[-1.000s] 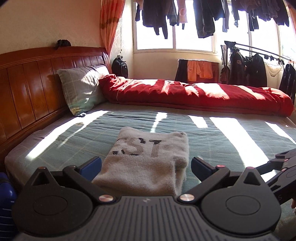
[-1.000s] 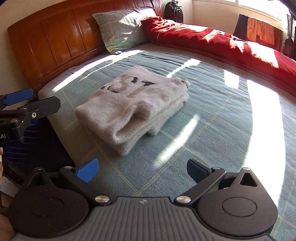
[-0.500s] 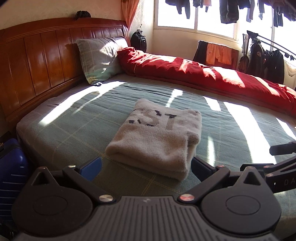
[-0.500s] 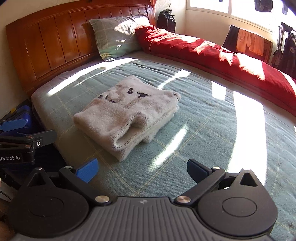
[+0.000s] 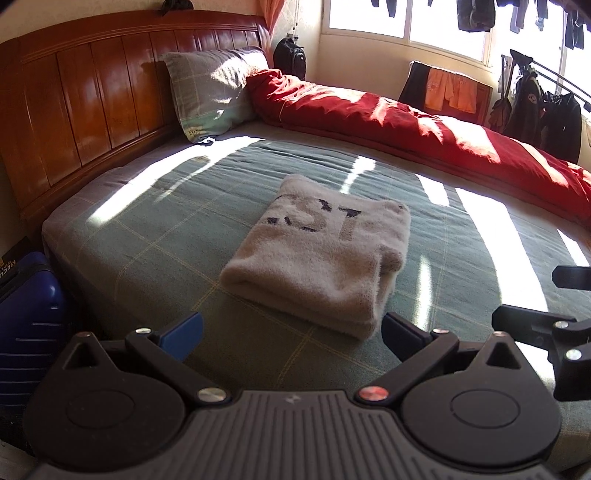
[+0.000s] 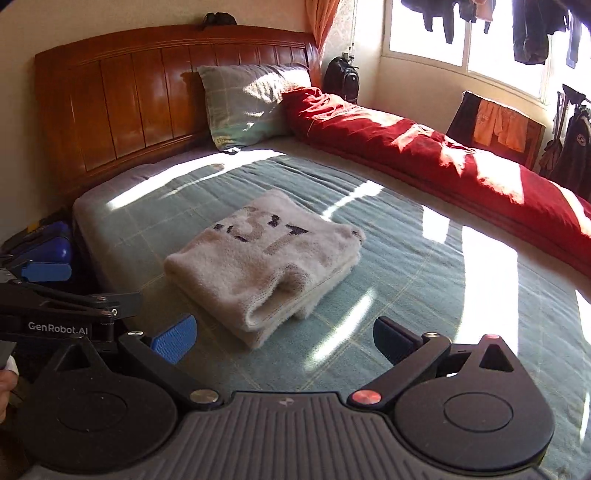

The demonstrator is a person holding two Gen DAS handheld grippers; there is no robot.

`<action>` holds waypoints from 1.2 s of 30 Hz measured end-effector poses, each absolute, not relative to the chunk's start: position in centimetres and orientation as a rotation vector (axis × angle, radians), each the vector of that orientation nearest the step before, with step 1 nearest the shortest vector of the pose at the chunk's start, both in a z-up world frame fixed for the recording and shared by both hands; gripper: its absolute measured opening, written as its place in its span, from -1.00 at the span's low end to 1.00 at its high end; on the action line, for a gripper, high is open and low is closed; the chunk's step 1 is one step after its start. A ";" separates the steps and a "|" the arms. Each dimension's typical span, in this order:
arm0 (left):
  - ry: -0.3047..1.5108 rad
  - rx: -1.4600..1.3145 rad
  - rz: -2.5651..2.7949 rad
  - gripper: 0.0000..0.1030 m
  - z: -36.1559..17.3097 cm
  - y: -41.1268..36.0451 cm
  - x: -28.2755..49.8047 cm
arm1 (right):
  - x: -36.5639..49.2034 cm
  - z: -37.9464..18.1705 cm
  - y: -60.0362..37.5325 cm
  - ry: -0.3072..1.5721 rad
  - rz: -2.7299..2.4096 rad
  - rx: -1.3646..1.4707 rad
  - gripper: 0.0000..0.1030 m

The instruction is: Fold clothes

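A grey fleecy garment with dark letters (image 5: 321,251) lies folded in a neat rectangle on the green checked bed sheet (image 5: 155,229); it also shows in the right wrist view (image 6: 266,258). My left gripper (image 5: 291,332) is open and empty, held back from the garment's near edge. My right gripper (image 6: 284,336) is open and empty, also short of the garment. The right gripper shows at the right edge of the left wrist view (image 5: 554,317). The left gripper shows at the left edge of the right wrist view (image 6: 55,291).
A wooden headboard (image 5: 81,96) and a checked pillow (image 5: 210,92) stand at the left. A red duvet (image 5: 424,129) lies along the far side. A blue suitcase (image 5: 26,321) stands beside the bed. Clothes hang at the window (image 6: 528,33).
Both grippers have pulled back and risen away from the folded garment, which now lies farther off. The garment itself has not moved.
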State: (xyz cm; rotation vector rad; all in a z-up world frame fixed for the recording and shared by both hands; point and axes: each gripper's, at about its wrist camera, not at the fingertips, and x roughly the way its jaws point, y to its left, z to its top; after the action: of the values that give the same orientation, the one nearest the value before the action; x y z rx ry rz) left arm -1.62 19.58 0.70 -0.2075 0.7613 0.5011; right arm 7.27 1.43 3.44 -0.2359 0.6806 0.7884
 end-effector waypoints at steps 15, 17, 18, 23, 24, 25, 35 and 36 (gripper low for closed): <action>0.914 -0.266 0.493 0.98 0.8 20.2 -1.4 | 8.6 1.9 3.5 0.939 0.650 -0.241 1.00; 0.927 -0.269 0.494 0.98 0.8 20.1 -1.5 | 8.5 1.5 3.9 0.949 0.634 -0.265 1.00; 0.934 -0.268 0.496 0.99 0.7 20.1 -1.5 | 8.6 1.2 4.1 0.956 0.629 -0.271 1.00; 0.975 -0.254 0.509 0.99 0.3 20.2 -1.9 | 9.0 -0.3 5.0 1.020 0.630 -0.275 1.00; 0.983 -0.254 0.507 0.99 0.1 20.2 -1.9 | 9.1 -0.8 5.2 1.033 0.632 -0.282 1.00; 0.991 -0.258 0.506 0.98 -0.2 20.4 -2.0 | 9.1 -1.3 5.5 1.044 0.632 -0.293 1.00; 1.023 -0.290 0.489 0.98 -1.3 21.4 -1.6 | 9.6 -3.4 6.8 1.102 0.619 -0.319 1.00; 1.023 -0.291 0.487 0.98 -1.3 21.4 -1.6 | 9.6 -3.4 6.8 1.101 0.620 -0.319 1.00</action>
State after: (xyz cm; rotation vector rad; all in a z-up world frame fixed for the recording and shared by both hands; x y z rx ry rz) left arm -1.55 21.43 -1.29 -0.2913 1.0227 0.4866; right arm 9.63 6.81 -3.36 -0.3186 1.1013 0.6199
